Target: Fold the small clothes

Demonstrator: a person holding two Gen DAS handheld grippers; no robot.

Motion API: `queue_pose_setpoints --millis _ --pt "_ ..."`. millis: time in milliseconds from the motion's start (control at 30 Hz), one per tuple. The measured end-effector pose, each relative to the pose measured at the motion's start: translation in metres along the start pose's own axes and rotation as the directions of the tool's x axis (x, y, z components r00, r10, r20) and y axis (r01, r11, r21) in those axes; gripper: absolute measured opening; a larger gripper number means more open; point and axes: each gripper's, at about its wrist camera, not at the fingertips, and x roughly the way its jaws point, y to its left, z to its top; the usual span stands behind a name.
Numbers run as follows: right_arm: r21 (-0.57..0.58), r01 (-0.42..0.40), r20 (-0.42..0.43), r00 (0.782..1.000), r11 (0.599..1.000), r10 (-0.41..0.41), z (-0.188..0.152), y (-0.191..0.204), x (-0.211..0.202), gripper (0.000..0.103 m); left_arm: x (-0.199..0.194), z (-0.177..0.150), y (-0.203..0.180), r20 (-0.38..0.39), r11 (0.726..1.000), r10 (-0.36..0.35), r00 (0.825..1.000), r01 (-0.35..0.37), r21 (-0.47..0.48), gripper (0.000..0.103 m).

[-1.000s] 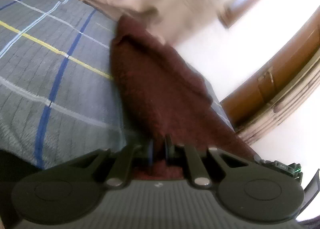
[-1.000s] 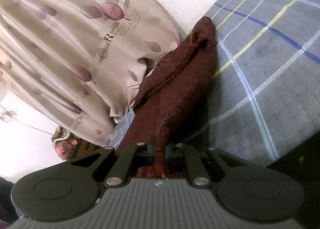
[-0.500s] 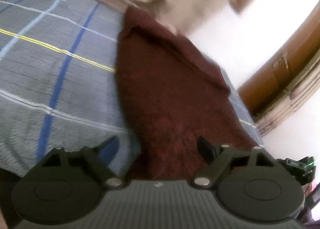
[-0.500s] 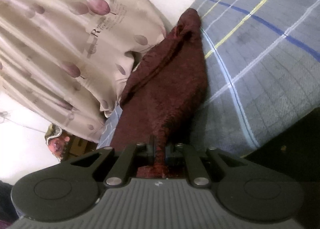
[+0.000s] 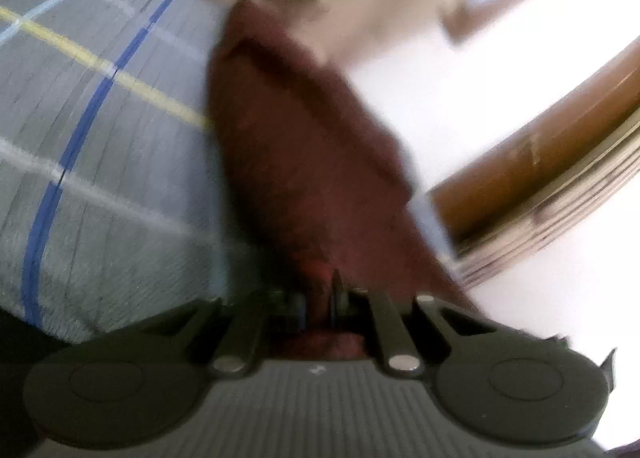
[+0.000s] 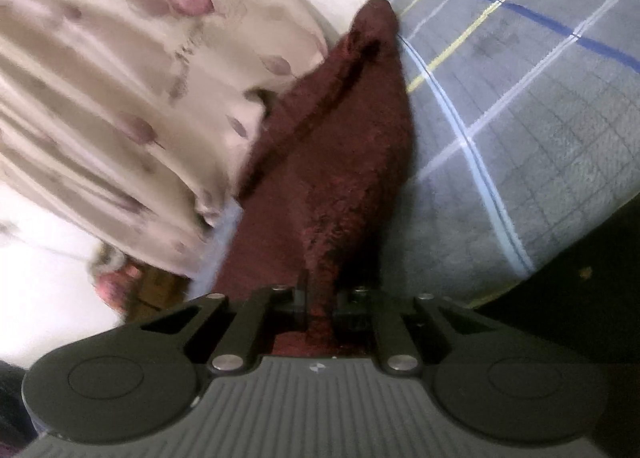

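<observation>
A dark maroon fuzzy cloth lies stretched along the edge of a grey checked bed sheet. My left gripper is shut on the near end of the cloth in the blurred left wrist view. In the right wrist view the same maroon cloth runs away from me over the sheet, and my right gripper is shut on its near end, with the fabric bunched between the jaws.
A beige curtain with leaf print hangs close beside the cloth. A white wall and brown wooden frame lie right of the bed edge. A dark gap lies below the mattress edge.
My left gripper was open half a second ago and has now shut on the cloth's near end. My right gripper kept its grip while the view shifted slightly.
</observation>
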Motion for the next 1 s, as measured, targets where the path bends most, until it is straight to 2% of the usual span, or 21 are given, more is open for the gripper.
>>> queue_pose_setpoints --millis 233,467,633,800,1000 --pt "0.018 -0.118 0.057 0.992 0.993 0.117 0.035 0.03 -0.009 0.014 -0.015 0.042 -0.045 0.099 0.997 -0.051 0.994 0.046 0.055 0.01" --pt "-0.03 -0.15 0.093 0.984 0.988 0.153 0.111 0.059 0.009 0.014 0.008 0.106 -0.076 0.175 0.991 -0.059 0.983 0.037 0.126 0.01" --pt "-0.046 -0.122 0.096 0.987 0.991 0.126 0.17 0.067 0.044 0.014 0.05 0.152 -0.082 0.2 0.992 -0.037 0.979 0.012 0.126 0.01" --pt "-0.032 -0.067 0.092 0.993 0.997 0.07 0.22 0.059 0.096 0.014 0.103 0.197 -0.077 0.205 0.988 0.029 0.978 -0.059 0.144 0.01" --pt "0.052 -0.005 0.086 0.996 0.999 0.001 0.265 0.024 0.154 0.014 0.161 0.232 -0.049 0.192 0.988 0.092 0.977 -0.114 0.106 0.012"
